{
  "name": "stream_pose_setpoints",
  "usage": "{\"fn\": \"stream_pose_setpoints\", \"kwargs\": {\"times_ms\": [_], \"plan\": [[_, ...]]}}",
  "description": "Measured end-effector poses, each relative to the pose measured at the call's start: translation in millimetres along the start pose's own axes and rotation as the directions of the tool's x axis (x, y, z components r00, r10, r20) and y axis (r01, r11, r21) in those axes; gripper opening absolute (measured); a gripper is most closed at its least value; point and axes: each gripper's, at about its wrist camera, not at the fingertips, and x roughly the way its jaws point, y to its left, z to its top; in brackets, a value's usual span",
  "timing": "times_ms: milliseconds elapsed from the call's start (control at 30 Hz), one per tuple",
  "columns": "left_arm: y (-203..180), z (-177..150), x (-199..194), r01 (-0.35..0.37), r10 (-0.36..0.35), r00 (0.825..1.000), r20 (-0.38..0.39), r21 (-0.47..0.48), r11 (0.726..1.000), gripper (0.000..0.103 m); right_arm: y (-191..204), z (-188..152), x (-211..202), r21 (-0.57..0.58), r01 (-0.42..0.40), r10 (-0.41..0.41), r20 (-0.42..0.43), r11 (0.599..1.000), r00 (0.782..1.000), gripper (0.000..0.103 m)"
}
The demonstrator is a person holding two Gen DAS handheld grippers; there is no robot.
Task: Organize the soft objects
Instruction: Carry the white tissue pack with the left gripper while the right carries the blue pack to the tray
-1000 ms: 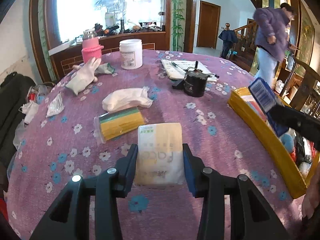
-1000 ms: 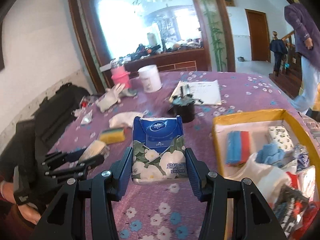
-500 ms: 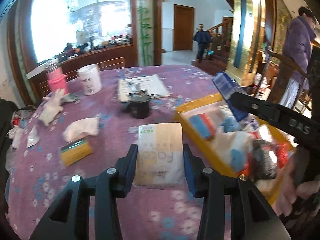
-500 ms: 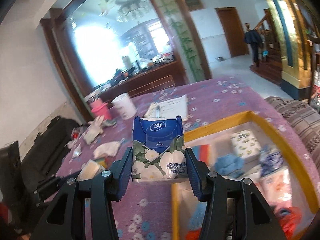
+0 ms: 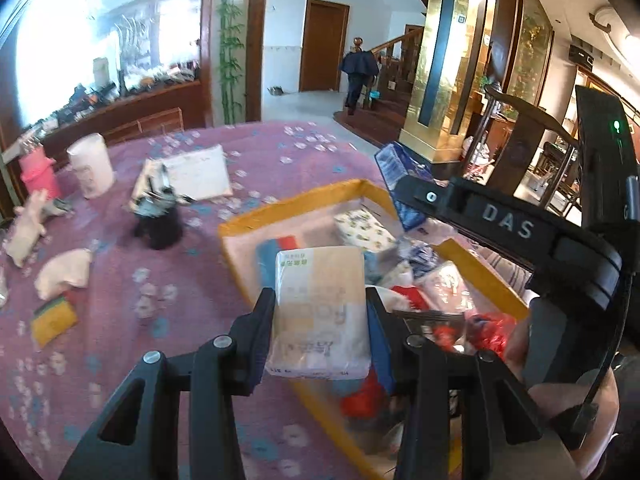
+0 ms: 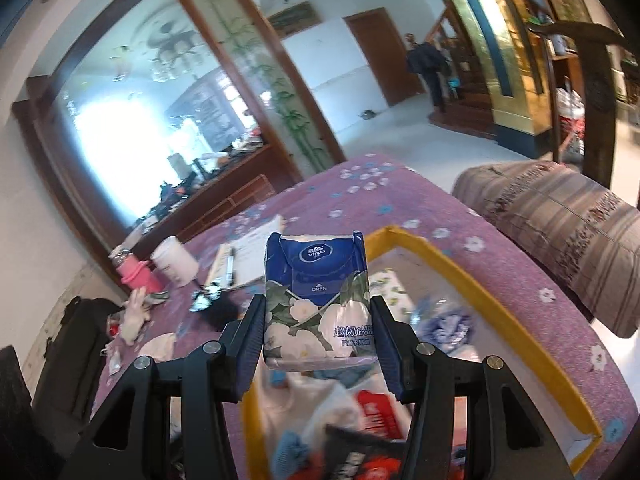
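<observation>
Beige tissue pack (image 5: 320,312) sits clamped in the left hand-held gripper (image 5: 320,320), blue tissue pack (image 6: 318,300) in the right hand-held gripper (image 6: 318,320), over the yellow box (image 5: 300,204).

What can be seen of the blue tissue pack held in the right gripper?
The blue tissue pack is a soft, glossy plastic-wrapped packet, dark blue on top with a logo and an "OPEN" flap, white flowers and green leaves below. It stands upright, squeezed on both sides by the right gripper fingers, held in the air over the yellow box.
</observation>
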Motion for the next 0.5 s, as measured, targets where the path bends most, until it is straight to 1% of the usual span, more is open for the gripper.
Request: {"fn": "stream_pose_setpoints", "kwargs": {"times_ms": [67,200,333,400,500], "plan": [[-7,-3,14,0.015,-0.015,1.0,-0.027,-0.008,1.0,0.042,-5,1,3,0.008,0.029,-0.028,-0.008,1.0,1.0,0.055],[-16,-11,33,0.017,-0.017,0.998,-0.062,-0.004,1.0,0.042,-16,1,13,-0.006,0.137,-0.137,-0.034,0.991,0.99,0.055],[-18,-15,42,0.026,-0.026,0.996,-0.081,-0.001,1.0,0.042,-23,-2,26,-0.004,0.169,-0.168,-0.087,0.986,0.982,0.054],[-20,-16,45,0.024,-0.024,0.996,-0.087,0.005,1.0,0.042,-25,-5,33,-0.016,0.199,-0.2,-0.112,0.98,0.973,0.054],[-19,-18,48,0.022,-0.022,0.995,-0.094,0.004,1.0,0.042,-27,-8,36,-0.014,0.212,-0.212,-0.129,0.977,0.969,0.054]]}}
